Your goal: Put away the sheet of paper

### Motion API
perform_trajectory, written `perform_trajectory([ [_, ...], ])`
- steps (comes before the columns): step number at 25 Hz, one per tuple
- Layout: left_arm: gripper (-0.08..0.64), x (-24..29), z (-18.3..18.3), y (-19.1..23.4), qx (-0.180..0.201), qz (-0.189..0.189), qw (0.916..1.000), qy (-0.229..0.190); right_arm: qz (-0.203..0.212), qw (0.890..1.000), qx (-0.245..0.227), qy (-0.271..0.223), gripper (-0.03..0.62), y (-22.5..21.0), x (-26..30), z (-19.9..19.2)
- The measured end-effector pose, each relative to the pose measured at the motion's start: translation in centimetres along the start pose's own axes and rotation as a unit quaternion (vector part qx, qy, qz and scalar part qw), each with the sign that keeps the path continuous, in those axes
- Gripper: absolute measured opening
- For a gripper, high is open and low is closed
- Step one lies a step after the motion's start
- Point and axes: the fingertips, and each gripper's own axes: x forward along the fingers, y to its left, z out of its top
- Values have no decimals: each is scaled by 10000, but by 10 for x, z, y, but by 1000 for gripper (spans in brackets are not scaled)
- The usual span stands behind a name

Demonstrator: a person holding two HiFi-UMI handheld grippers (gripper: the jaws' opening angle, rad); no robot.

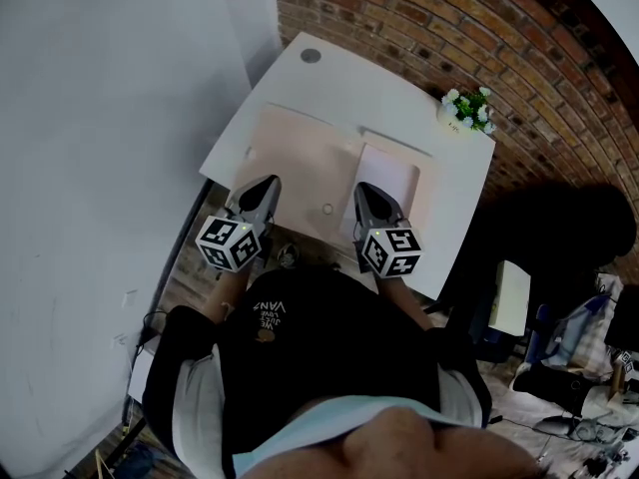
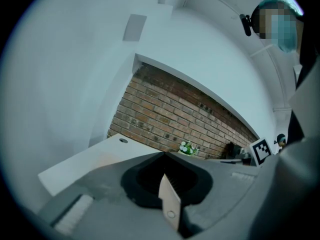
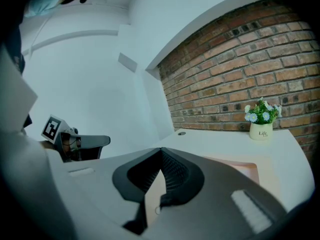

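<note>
A white sheet of paper (image 1: pixel 389 173) lies flat on the right part of a pale pink desk mat (image 1: pixel 300 148) on the white desk (image 1: pixel 349 73). My right gripper (image 1: pixel 371 194) hovers at the desk's near edge, its tip over the paper's near end; its jaws meet at the tip, shut on nothing (image 3: pixel 161 149). My left gripper (image 1: pixel 266 190) hangs over the mat's near left corner, also shut and empty (image 2: pixel 164 154). Both point away from me toward the brick wall.
A small potted plant (image 1: pixel 469 110) stands at the desk's far right corner, also in the right gripper view as the plant (image 3: pixel 262 120). A round cable grommet (image 1: pixel 311 55) sits at the far left. A brick wall (image 1: pixel 449 28) backs the desk; a white wall (image 1: pixel 110 118) runs along its left.
</note>
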Motion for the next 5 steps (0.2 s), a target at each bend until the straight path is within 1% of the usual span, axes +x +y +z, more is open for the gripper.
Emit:
perform_trajectory([
  [5, 0, -1, -1, -2, 5, -30, 10000, 5, -22, 10000, 14, -8, -3, 0, -1, -2],
])
